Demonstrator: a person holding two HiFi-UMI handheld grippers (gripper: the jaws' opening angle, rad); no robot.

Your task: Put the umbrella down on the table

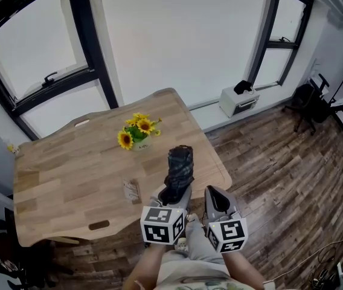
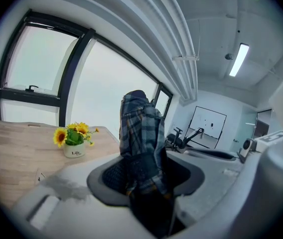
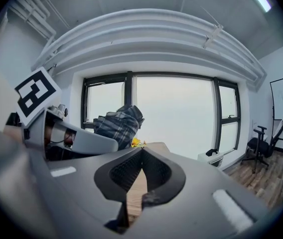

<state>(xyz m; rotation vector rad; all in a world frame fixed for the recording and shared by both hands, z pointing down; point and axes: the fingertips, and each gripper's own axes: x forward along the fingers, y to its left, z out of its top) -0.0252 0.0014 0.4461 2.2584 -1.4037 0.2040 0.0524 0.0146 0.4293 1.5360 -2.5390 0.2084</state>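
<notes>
Umbrella (image 1: 179, 168) (image 2: 141, 133), folded and wrapped in dark plaid fabric, is standing upright in the left gripper (image 1: 174, 193) (image 2: 144, 176). The gripper's jaws are pressing on its lower end from both sides, held partly apart by the bundle. The person is holding it over the near right edge of the wooden table (image 1: 69, 168); whether it is touching the tabletop cannot be told. Just beside it, the right gripper (image 1: 218, 201) (image 3: 141, 158) is pointing the same way, its jaws meeting at the tips with nothing between them. From that gripper's view the umbrella (image 3: 119, 123) is showing up to the left. On the table, a small card (image 1: 131, 190) is lying near the left gripper. Farther in, a white pot of sunflowers (image 1: 137, 132) (image 2: 74, 141) is sitting near the table's middle. Beyond the table, a white box (image 1: 238, 101) is resting on the floor by the tall windows (image 1: 44, 47), and a black chair (image 1: 310, 104) is standing in the far right corner.
</notes>
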